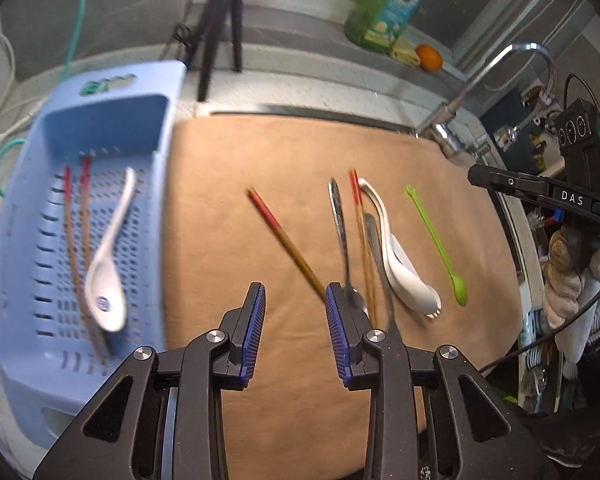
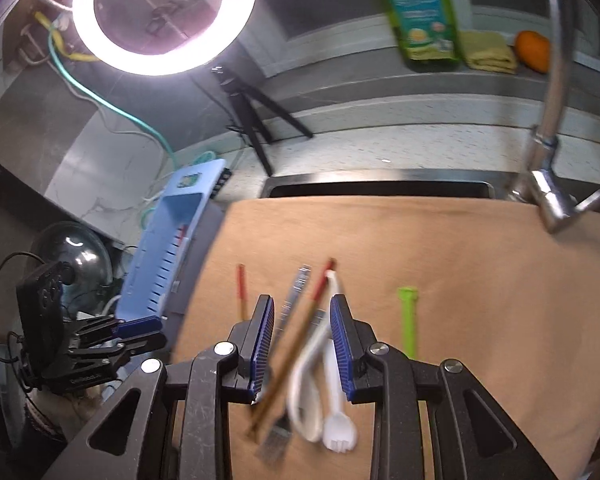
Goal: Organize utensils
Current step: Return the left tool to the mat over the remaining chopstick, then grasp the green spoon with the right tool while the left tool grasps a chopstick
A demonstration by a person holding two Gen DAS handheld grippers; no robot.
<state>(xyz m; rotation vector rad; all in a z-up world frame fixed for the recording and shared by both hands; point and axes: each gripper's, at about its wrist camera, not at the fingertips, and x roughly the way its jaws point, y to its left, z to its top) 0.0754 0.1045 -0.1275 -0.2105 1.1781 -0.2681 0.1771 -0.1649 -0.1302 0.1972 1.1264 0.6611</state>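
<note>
Blue basket [image 1: 100,128] at far left holds two red-tipped chopsticks [image 1: 76,216] and a white ceramic spoon [image 1: 108,276]. Left gripper [image 1: 295,300] hangs over the tan mat [image 1: 260,152], jaws partly apart, nothing between them. On the mat: loose chopstick [image 1: 284,236], metal spoon [image 1: 342,240], another chopstick [image 1: 360,216], white spoon [image 1: 396,264], green spoon [image 1: 440,248]. Right gripper [image 2: 302,328] is over that cluster, jaws partly apart, empty; utensils lie flat beneath.
</note>
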